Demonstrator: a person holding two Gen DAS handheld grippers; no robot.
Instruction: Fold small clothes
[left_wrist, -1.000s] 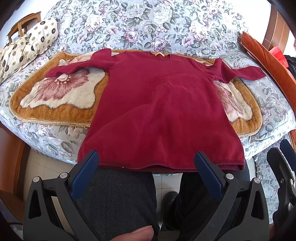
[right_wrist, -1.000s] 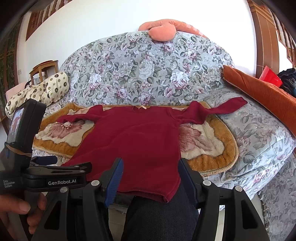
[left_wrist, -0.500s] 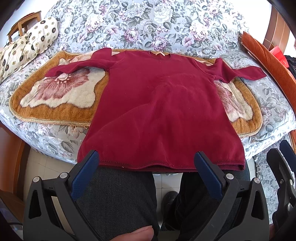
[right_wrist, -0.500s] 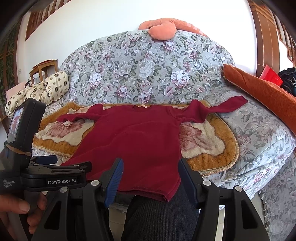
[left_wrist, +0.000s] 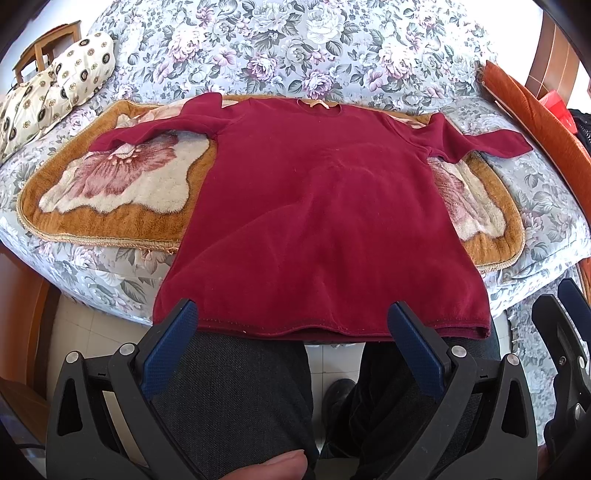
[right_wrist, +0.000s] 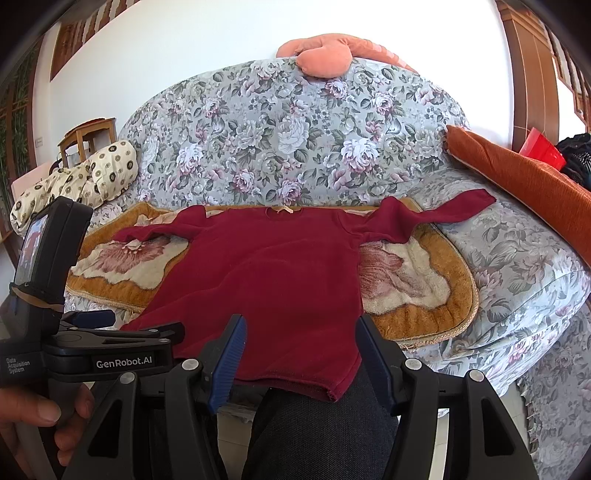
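A dark red long-sleeved top (left_wrist: 317, 221) (right_wrist: 269, 280) lies flat on the sofa seat, neck at the back, both sleeves spread outward, hem hanging over the front edge. My left gripper (left_wrist: 291, 321) hovers open just short of the hem, its blue pads wide apart over the person's knees, nothing between them. My right gripper (right_wrist: 299, 332) is open too, held before the hem's right corner without touching it. The left gripper's body (right_wrist: 85, 350) shows at the lower left of the right wrist view, held by a hand.
A brown fleece mat with a flower print (left_wrist: 110, 192) (right_wrist: 417, 295) lies under the top on the floral sofa (right_wrist: 295, 122). A spotted cushion (left_wrist: 55, 81) sits left, an orange bolster (right_wrist: 524, 184) right, a pink pillow (right_wrist: 325, 55) on the backrest. Dark-trousered legs (left_wrist: 236, 398) are below.
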